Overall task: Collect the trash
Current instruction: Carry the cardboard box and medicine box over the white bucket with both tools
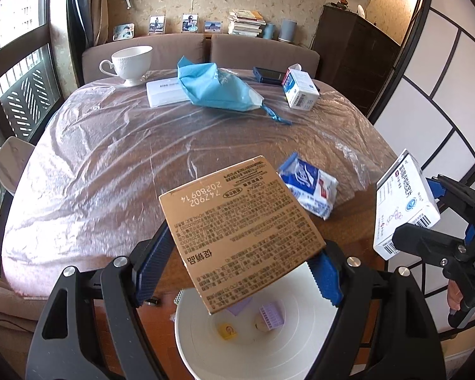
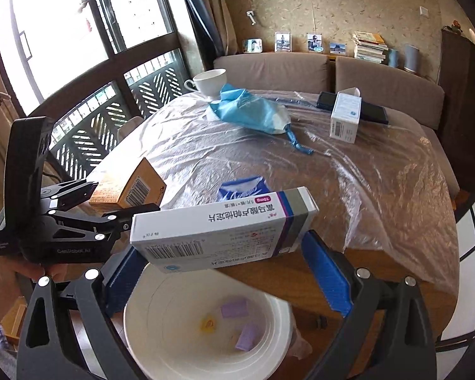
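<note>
My left gripper (image 1: 237, 262) is shut on a tan cardboard box (image 1: 237, 231) and holds it over a white bin (image 1: 199, 348). My right gripper (image 2: 224, 253) is shut on a white and purple medicine box (image 2: 224, 224), also above the white bin (image 2: 161, 348). The bin holds small purple and yellow scraps. The tan box also shows in the right wrist view (image 2: 129, 186), and the medicine box in the left wrist view (image 1: 402, 202). On the table lie a blue and white tissue pack (image 1: 310, 190), a blue plastic bag (image 1: 212, 88) and a white carton (image 1: 300, 87).
The table (image 1: 95, 158) has a clear plastic sheet over it. At its far side stand a white teacup (image 1: 129, 63), a flat white box (image 1: 164, 93) and a dark blue case (image 1: 269, 75). A sofa is behind, a window at left, a screen at right.
</note>
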